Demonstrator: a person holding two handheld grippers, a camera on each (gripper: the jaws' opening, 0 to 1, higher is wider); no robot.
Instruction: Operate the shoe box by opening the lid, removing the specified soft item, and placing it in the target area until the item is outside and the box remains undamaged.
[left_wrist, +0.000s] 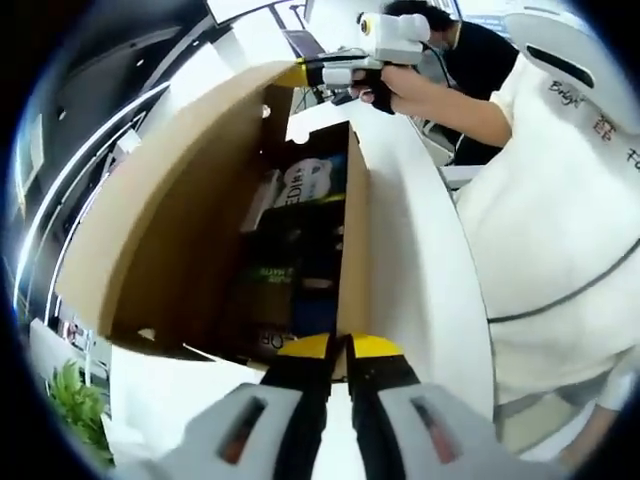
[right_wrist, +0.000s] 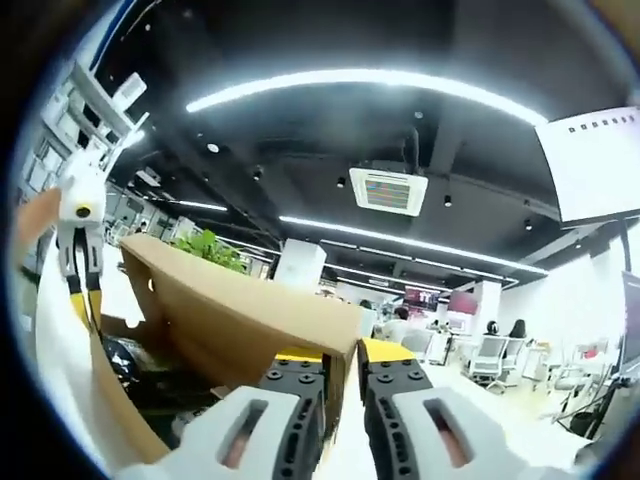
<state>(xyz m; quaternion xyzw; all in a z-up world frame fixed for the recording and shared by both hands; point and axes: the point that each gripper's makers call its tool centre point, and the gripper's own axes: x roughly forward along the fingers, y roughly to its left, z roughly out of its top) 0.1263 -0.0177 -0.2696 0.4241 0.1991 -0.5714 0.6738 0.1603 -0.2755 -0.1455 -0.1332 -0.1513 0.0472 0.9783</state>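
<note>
- Shoe box (left_wrist: 190, 230): brown cardboard with a white outside, seen in the left gripper view with its opening toward the camera. We see it held between the two grippers. In the right gripper view the same box (right_wrist: 230, 310) rises as a brown panel just beyond the jaws.
- Lid: we cannot tell which panel is the lid, nor whether it is fully open.
- Contents (left_wrist: 290, 240): dark packets deep inside the box, one with pale lettering we cannot read. We cannot pick out the soft item among them; the interior is in shadow.
- Left gripper (left_wrist: 340, 352): yellow-tipped jaws close together, pinched on the near edge of the box wall.
- Right gripper (left_wrist: 300, 72): at the far top corner of the box in the left gripper view, gripped by a hand in a dark glove. Its own view shows the jaws (right_wrist: 342, 358) narrow, clamped on the cardboard edge.
- Person (left_wrist: 560, 200): white shirt with dark lettering, partly cut off at the right edge.
- Plant (left_wrist: 75, 405): green leaves at the lower left, mostly cropped.
- Ceiling lights (right_wrist: 370, 85): long bright strips above an office, where distant seated figures are too small to make out.
</note>
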